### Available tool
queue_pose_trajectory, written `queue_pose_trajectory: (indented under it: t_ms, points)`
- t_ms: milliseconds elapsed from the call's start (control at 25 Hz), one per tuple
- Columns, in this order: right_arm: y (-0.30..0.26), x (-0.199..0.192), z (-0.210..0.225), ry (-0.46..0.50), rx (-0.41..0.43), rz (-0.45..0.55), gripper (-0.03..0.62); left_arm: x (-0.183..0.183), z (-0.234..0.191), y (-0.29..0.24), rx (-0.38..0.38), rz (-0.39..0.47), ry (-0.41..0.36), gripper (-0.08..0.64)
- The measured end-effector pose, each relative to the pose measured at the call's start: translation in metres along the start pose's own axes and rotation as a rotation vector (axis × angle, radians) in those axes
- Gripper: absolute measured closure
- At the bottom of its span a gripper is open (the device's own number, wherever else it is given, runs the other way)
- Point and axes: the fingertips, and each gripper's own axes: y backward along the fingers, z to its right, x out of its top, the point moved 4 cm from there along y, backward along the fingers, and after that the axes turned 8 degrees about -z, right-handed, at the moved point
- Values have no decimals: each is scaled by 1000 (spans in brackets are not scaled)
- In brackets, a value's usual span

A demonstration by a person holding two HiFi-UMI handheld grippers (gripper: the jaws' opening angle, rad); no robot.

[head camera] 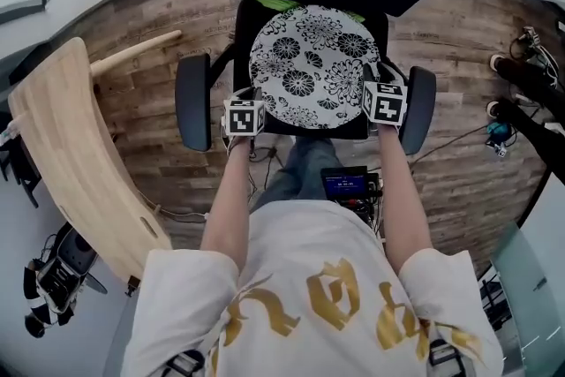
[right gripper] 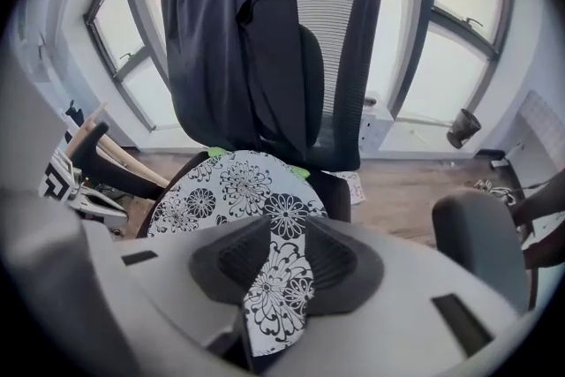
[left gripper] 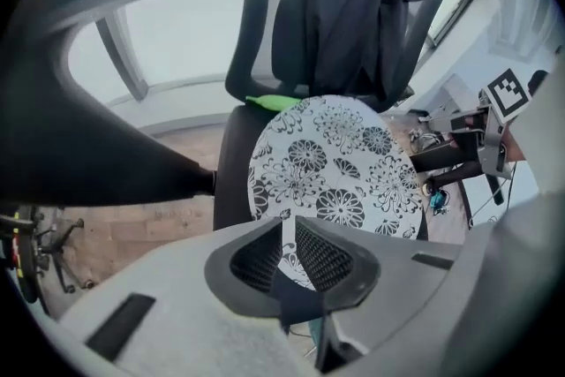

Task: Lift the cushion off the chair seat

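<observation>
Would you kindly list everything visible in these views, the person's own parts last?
cushion: one, white with black flowers, on the chair seat
office chair: one, black, facing the person
garment: one, dark, draped over the chair back
green item: one, under the cushion's far edge
curved board: one, pale wood, floor at left
screen device: one, blue display, at the person's waist
left gripper: one, grey, shut, by the cushion's left edge
right gripper: one, grey, open, cushion edge between its jaws
</observation>
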Motion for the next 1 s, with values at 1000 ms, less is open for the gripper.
queue_pose_trajectory:
  t_ms: [1000]
  points:
    - [-101,-13,51,18,-94,-110,408,-16,-20,-77,12,-85,179,371]
